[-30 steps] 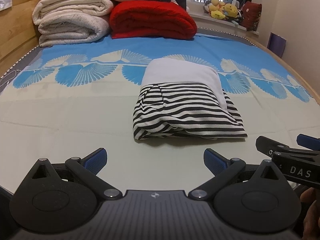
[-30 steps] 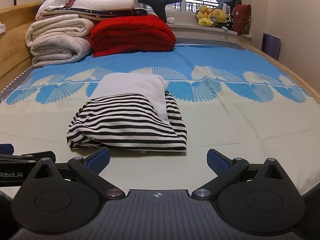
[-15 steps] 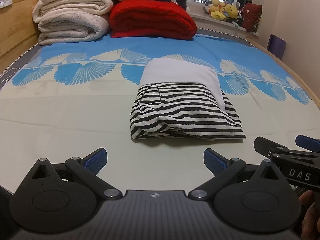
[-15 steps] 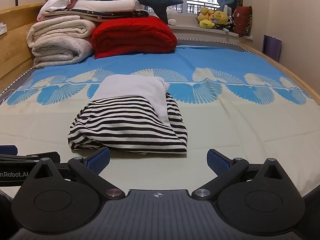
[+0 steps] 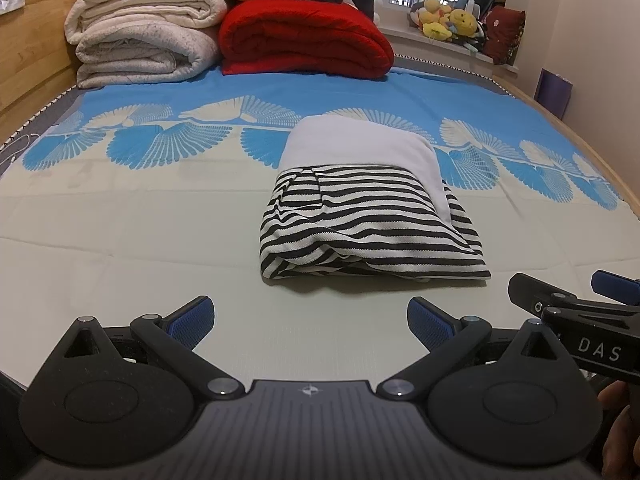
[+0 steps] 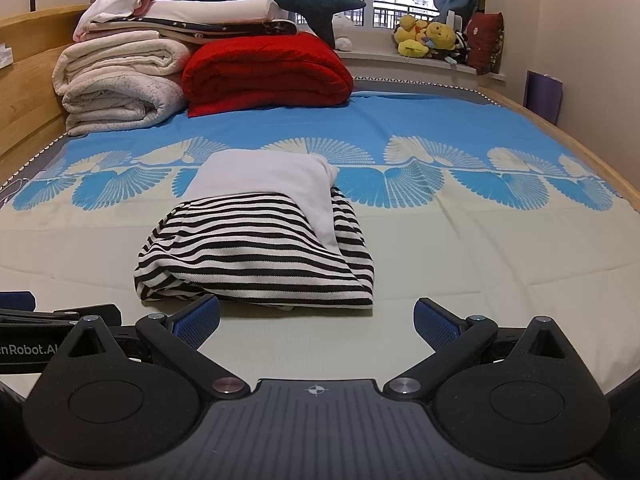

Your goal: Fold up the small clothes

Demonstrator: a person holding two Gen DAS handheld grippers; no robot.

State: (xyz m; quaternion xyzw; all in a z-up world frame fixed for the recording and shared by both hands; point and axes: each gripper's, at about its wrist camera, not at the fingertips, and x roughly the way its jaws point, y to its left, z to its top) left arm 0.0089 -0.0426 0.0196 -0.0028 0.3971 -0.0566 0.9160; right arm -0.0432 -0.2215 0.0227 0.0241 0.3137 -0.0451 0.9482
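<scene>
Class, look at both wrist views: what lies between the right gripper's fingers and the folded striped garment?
Only bare bed sheet. In the right wrist view the right gripper stops just short of the striped garment, touching nothing.

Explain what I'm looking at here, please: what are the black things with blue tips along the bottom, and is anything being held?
Those are two hand-held grippers, one in each of a person's hands; no robot arm is involved. Each carries a fisheye camera looking forward along its two blue-padded fingers. One picture comes from the left gripper, the other from the right gripper; each also catches the other gripper at its edge. Both stand open and hold nothing. Ahead of them, on the bed, lies a folded striped garment with a white part on its far side. It looks already folded into a compact bundle. At the head of the bed are rolled white blankets and a red blanket, with plush toys on the windowsill.
</scene>
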